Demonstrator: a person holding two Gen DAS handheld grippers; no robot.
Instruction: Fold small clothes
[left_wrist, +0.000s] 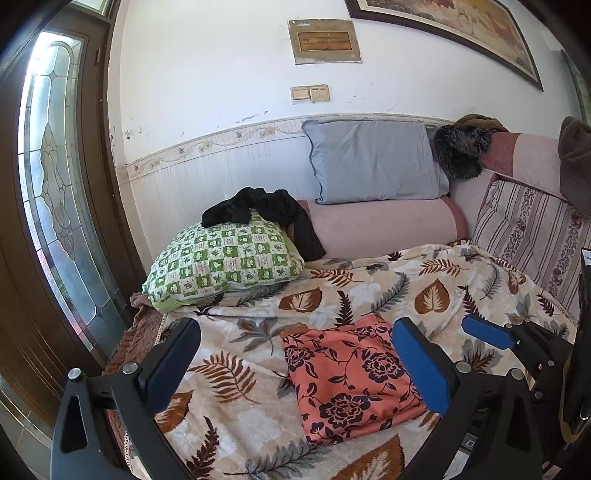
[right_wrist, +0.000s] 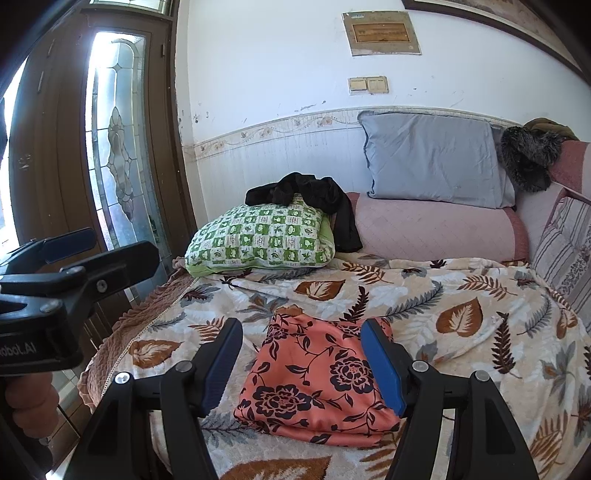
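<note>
Your left gripper (left_wrist: 295, 369) and right gripper (right_wrist: 301, 363) hung wide, empty; the folded garment (right_wrist: 317, 380) lay between the right jaws. Snagging an edge could undo its folds.

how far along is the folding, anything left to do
Done: the floral orange cloth lies folded into a neat rectangle on the leaf-print blanket. In hand: nothing; the left gripper and right gripper are both open above it. Left: perhaps the black garment, crumpled on the green pillow.
</note>
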